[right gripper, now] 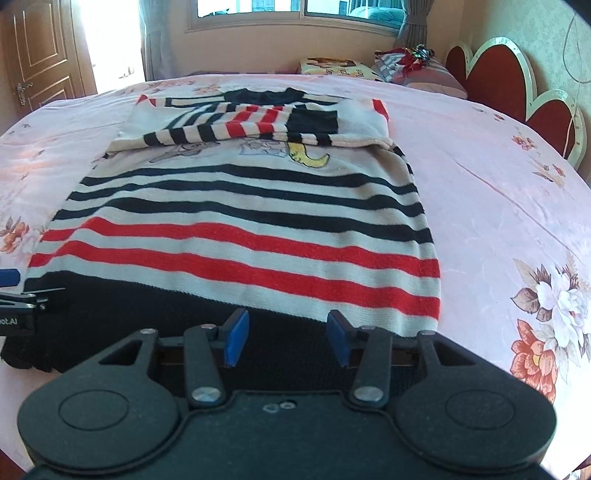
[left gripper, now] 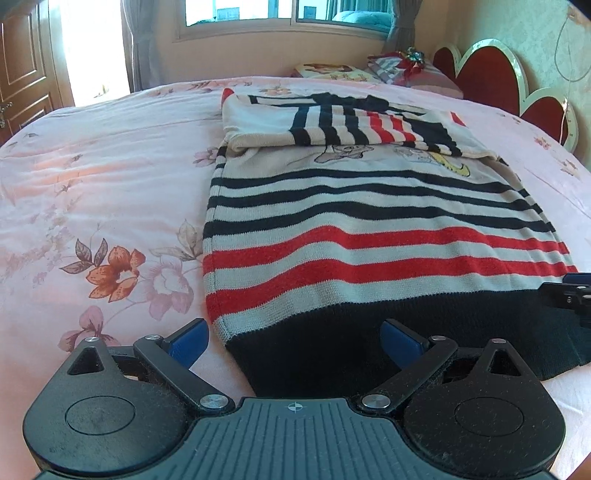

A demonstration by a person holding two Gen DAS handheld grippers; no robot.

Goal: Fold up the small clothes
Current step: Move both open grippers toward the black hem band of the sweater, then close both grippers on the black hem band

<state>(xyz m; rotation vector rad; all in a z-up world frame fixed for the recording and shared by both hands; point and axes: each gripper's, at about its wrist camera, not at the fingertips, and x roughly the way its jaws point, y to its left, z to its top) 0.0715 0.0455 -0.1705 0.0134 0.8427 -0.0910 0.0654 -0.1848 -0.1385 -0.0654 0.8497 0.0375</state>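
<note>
A small striped knit sweater point(left gripper: 351, 221) lies flat on the bed, cream with black and red stripes and a black hem. Both sleeves point(left gripper: 332, 125) are folded across the chest. My left gripper point(left gripper: 293, 341) is open, its blue pads straddling the hem's left corner. My right gripper point(right gripper: 287, 338) is open over the black hem point(right gripper: 184, 317) near the sweater's point(right gripper: 251, 214) right corner. The right gripper's tip shows at the right edge of the left wrist view point(left gripper: 576, 291); the left gripper's tip shows at the left edge of the right wrist view point(right gripper: 14, 295).
The bed has a pink floral sheet point(left gripper: 92, 184). Pillows and bundled items point(left gripper: 406, 68) sit by the red heart-shaped headboard point(left gripper: 491, 74). A window point(left gripper: 288, 14) and a wooden door point(left gripper: 26, 66) are beyond the bed.
</note>
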